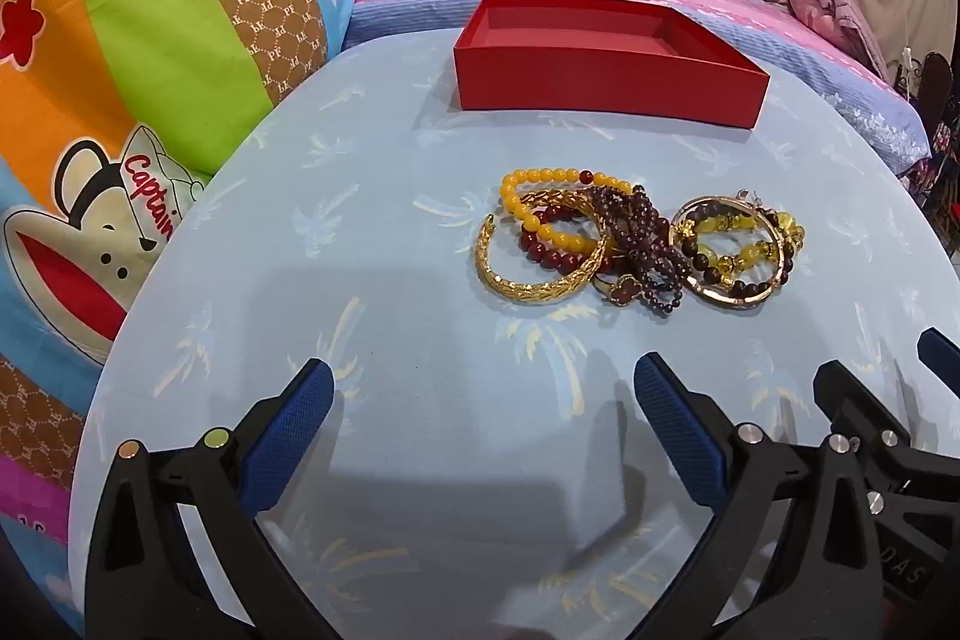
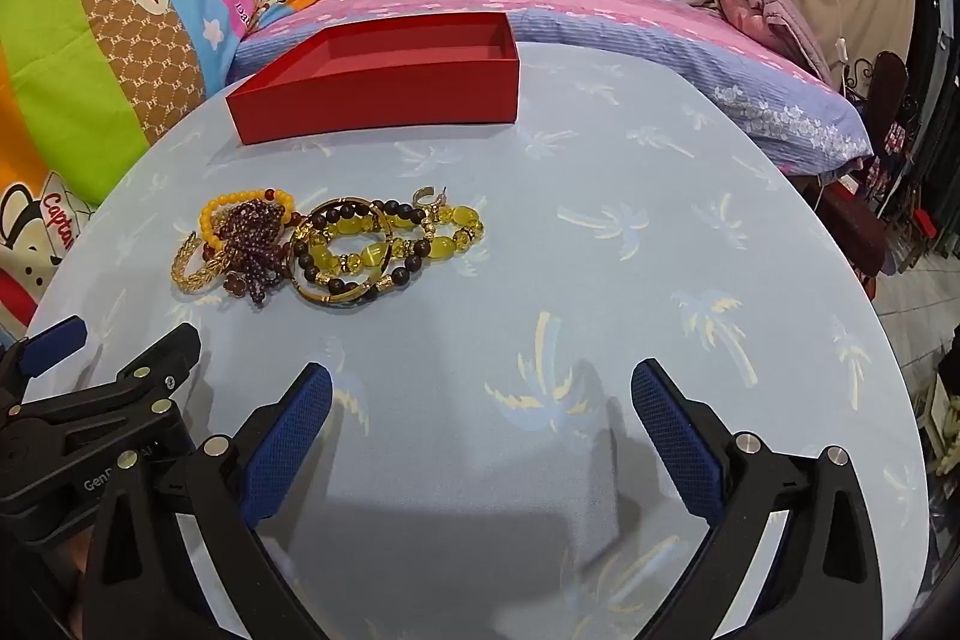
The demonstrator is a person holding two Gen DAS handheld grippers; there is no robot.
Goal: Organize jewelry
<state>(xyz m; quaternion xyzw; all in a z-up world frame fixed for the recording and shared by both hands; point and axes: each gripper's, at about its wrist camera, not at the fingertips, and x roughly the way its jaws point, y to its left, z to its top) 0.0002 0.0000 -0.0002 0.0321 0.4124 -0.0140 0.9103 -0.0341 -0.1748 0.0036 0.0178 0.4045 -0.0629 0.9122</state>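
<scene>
A pile of jewelry (image 1: 636,241) lies on the light blue round table (image 1: 390,280): a gold bangle (image 1: 528,280), yellow and red bead bracelets, dark purple beads and a gold ring bangle with yellow beads (image 1: 735,250). The pile also shows in the right wrist view (image 2: 327,244). An empty red box (image 1: 606,61) stands behind it, seen also in the right wrist view (image 2: 384,76). My left gripper (image 1: 483,394) is open and empty, short of the pile. My right gripper (image 2: 480,394) is open and empty, to the right of the pile.
Colourful cartoon pillows (image 1: 120,70) lean at the left. A pink and purple bedspread (image 2: 660,34) lies behind the table. The table's edge curves at the right (image 2: 888,340), with furniture and floor beyond it.
</scene>
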